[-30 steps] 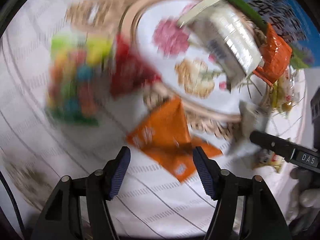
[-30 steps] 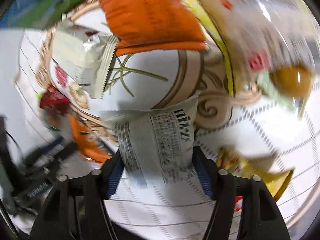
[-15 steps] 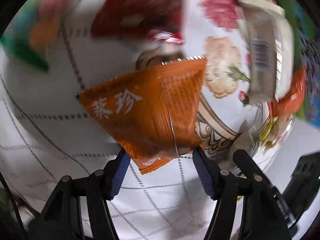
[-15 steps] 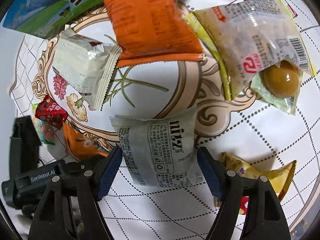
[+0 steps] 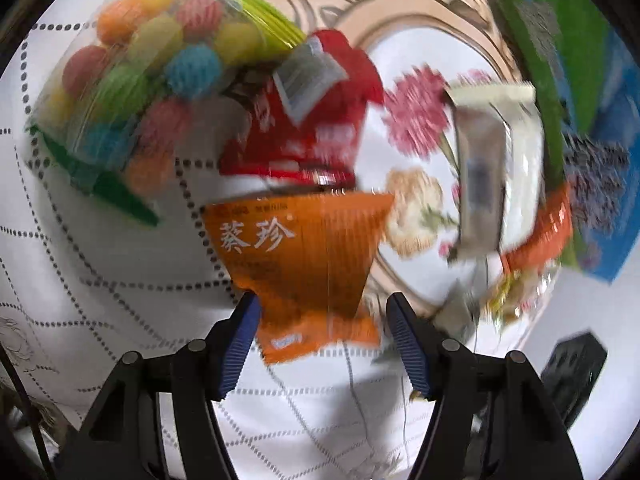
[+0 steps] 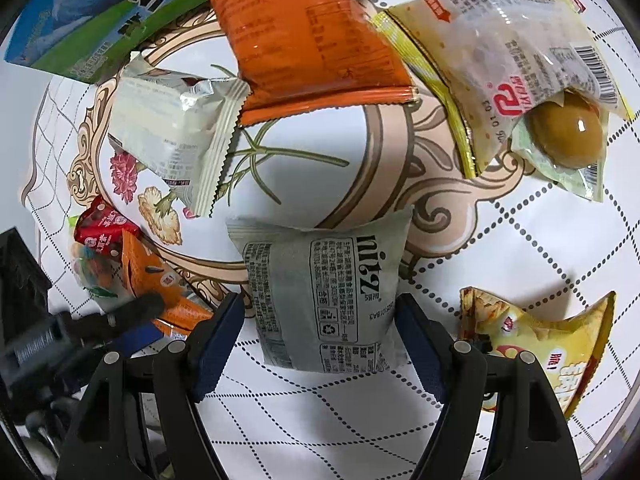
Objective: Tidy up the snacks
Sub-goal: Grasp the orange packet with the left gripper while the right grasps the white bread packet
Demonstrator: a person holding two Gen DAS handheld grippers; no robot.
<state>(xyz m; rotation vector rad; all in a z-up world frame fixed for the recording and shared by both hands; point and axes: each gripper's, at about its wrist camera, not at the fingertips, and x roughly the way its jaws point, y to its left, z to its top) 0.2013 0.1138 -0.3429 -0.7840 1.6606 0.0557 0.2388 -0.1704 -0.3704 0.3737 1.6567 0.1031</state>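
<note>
Two grippers over snacks on a tray.
The left gripper [image 5: 324,336] has its jaws spread around an orange packet [image 5: 308,256] lying on the tray [image 5: 404,8] rim. The right gripper [image 6: 320,336] has its jaws spread around a grey packet [image 6: 324,292], also across the rim; I cannot tell if the pads touch.

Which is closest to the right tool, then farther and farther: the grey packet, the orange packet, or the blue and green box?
1. Grey packet, between the right tool's fingers.
2. Orange packet, beyond it, across the plate.
3. Blue and green box, top left.
</note>
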